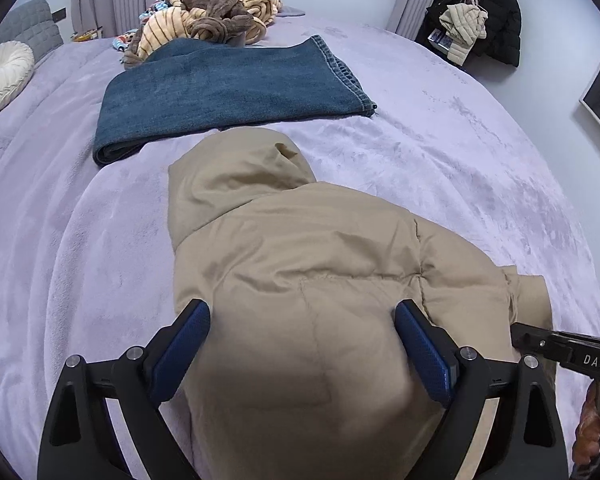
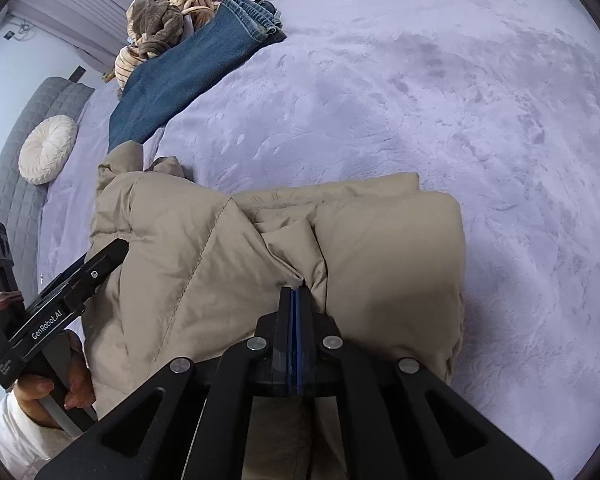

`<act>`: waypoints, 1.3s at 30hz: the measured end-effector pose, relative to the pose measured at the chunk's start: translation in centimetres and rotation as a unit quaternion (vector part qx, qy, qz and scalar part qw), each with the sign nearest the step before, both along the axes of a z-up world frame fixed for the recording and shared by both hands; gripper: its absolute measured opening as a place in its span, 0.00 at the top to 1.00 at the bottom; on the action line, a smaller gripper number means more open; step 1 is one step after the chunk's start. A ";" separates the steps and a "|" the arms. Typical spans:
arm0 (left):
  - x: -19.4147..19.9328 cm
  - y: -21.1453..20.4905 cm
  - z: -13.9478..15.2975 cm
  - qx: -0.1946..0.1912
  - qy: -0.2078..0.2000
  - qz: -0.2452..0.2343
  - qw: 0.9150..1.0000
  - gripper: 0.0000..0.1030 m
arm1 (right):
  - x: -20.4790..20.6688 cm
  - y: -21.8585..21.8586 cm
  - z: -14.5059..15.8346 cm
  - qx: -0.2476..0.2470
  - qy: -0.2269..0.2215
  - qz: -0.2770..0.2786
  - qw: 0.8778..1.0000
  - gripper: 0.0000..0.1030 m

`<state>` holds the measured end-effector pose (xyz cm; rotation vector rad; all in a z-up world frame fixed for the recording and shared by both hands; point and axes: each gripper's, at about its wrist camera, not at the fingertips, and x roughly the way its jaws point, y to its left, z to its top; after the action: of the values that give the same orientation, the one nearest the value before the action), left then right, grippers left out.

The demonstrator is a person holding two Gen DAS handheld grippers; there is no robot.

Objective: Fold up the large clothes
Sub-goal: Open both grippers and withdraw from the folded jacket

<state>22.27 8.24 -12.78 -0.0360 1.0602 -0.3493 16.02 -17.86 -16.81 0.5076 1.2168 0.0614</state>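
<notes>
A beige puffer jacket [image 1: 300, 264] lies on a bed w/ a lilac plush cover [image 1: 440, 152], hood pointing away toward the far side. The body is partly gathered: in the right wrist view one sleeve or side panel is doubled over on top into a thick roll, edges uneven. Left gripper [image 1: 302, 344] hangs over the jacket's near part, its blue pads wide apart, nothing pinched btwn them. Right gripper [image 2: 296, 294] has its pads pressed together at a crease of the jacket fabric; it looks clamped on a thin pinch of cloth, tho the fold hides how much.

Beyond the hood, a pair of jeans [image 1: 220, 88] already lies folded flat, so that item looks done. Farther off, a heap of striped and brown clothes [image 1: 208, 12] sits unfolded near the window.

Judgement: jacket approx. midway, w/ hood and remaining side not yet tucked, final halving left; the heap remains after that.
</notes>
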 end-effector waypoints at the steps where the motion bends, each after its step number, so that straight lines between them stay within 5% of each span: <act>1: -0.6 0.6 0.5 -0.005 0.001 0.001 1.000 0.09 | -0.5 0.1 1.0 -0.001 -0.003 0.002 1.000 0.97; 10: -8.9 3.5 1.4 -0.001 0.037 -0.003 0.999 0.09 | -7.3 4.0 5.8 0.011 -0.023 0.038 0.999 0.97; 15: -12.1 4.0 -0.2 -0.003 0.079 0.018 0.997 0.06 | -10.7 5.4 4.6 0.008 0.010 0.037 0.999 0.97; 24: -14.5 3.7 -0.7 0.026 0.097 0.016 0.995 0.06 | -12.7 4.2 -0.3 0.008 0.083 -0.003 0.996 0.97; 39: -17.9 4.2 3.9 0.040 0.096 0.027 0.994 0.06 | -15.3 4.3 4.3 0.015 0.068 -0.018 0.997 0.96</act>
<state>4.34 12.48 -8.85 -0.0273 1.2607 -0.2585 0.70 -13.60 -12.50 0.5681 1.3413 0.0142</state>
